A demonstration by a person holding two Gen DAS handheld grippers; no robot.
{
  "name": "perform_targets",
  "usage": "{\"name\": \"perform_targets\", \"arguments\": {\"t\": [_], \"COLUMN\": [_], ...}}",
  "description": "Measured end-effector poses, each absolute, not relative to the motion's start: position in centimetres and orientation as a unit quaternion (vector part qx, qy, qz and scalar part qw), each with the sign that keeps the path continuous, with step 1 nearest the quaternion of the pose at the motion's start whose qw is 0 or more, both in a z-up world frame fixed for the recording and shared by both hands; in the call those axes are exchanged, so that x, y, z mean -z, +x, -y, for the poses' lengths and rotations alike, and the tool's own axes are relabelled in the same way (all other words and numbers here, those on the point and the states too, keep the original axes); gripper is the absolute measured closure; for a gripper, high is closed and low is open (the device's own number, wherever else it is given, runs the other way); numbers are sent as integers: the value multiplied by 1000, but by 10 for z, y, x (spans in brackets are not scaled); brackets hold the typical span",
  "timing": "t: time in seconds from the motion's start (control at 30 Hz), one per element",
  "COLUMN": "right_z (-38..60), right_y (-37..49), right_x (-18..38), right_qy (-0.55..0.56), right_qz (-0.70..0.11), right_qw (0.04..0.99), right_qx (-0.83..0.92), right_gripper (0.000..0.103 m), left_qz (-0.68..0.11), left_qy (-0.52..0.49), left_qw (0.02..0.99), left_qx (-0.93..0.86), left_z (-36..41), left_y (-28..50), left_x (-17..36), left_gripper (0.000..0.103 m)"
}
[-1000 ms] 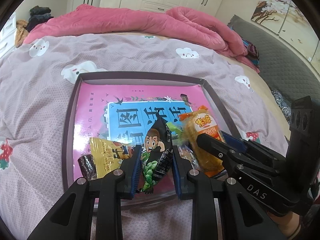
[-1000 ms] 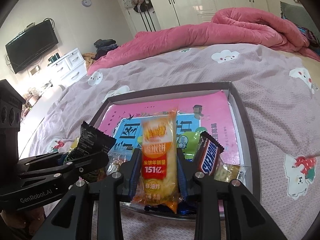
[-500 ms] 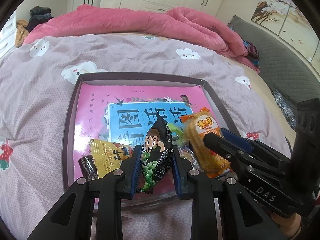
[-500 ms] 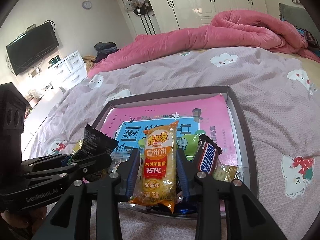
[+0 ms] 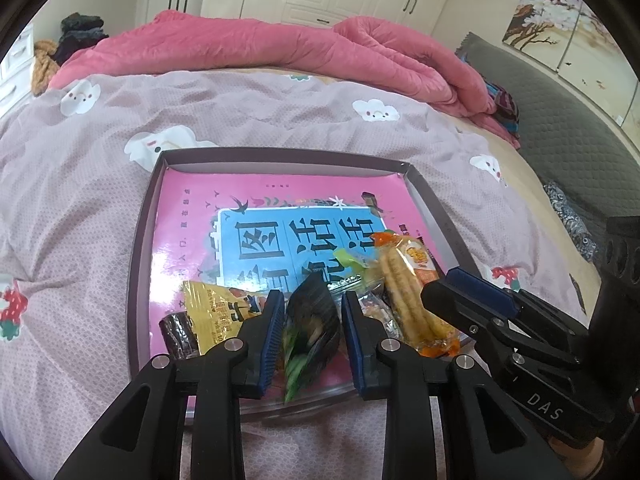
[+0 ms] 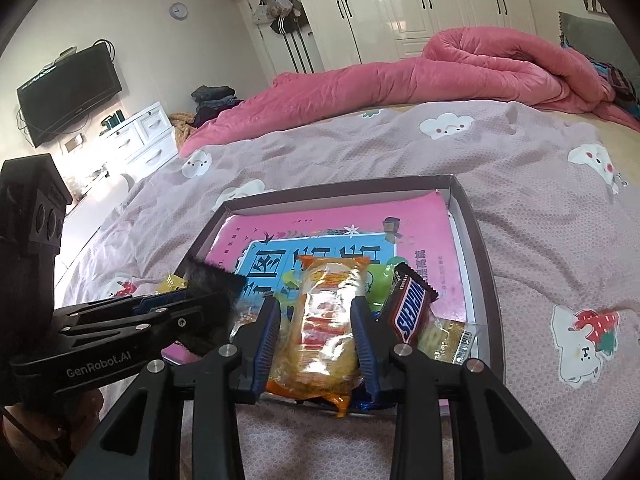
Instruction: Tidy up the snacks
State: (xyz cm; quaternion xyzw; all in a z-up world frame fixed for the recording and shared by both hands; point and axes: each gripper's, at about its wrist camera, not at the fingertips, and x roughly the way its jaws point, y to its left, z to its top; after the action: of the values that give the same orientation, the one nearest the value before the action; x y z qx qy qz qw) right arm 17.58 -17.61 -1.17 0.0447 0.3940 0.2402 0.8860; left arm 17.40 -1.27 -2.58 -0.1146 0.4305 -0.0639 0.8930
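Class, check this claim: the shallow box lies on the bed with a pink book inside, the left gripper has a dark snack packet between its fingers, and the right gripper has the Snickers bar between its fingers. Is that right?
One detail is wrong. The right wrist view shows the right gripper around the orange rice-cracker packet; the Snickers bar lies beside it in the box, outside the fingers. The rest stands.

A bed [image 5: 100, 220] covered with a mauve cloud-print sheet carries a shallow dark-rimmed box [image 5: 138, 264] near its front. A rumpled pink quilt [image 5: 260, 52] lies across its far side.
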Motion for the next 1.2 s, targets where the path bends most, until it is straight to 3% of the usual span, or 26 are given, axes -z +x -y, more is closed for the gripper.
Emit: {"name": "perform_targets", "arguments": {"t": [0.67,0.93,1.0,1.2], "right_z": [181,188,191,195], "right_y": [172,167,166,161], "right_x": [5,-6,-8,-16], "right_qy": [46,47,47,42], "right_qz": [-380,-361,-357,-342], "right_qw": [895,907,910,919], "right_qx": [-229,-212,-206,-190], "right_gripper": [61,50,47,36], "left_qz": [-413,-400,-396,-386], "left_qy": [-111,-109,-108,-106], "left_qw": [902,909,911,915], "left_qx": [53,44,43,38], "left_z": [8,7,6,4], "left_y": [167,162,160,153], "left_x": [13,1,-3,-13], "left_gripper": [43,35,27,26]}}
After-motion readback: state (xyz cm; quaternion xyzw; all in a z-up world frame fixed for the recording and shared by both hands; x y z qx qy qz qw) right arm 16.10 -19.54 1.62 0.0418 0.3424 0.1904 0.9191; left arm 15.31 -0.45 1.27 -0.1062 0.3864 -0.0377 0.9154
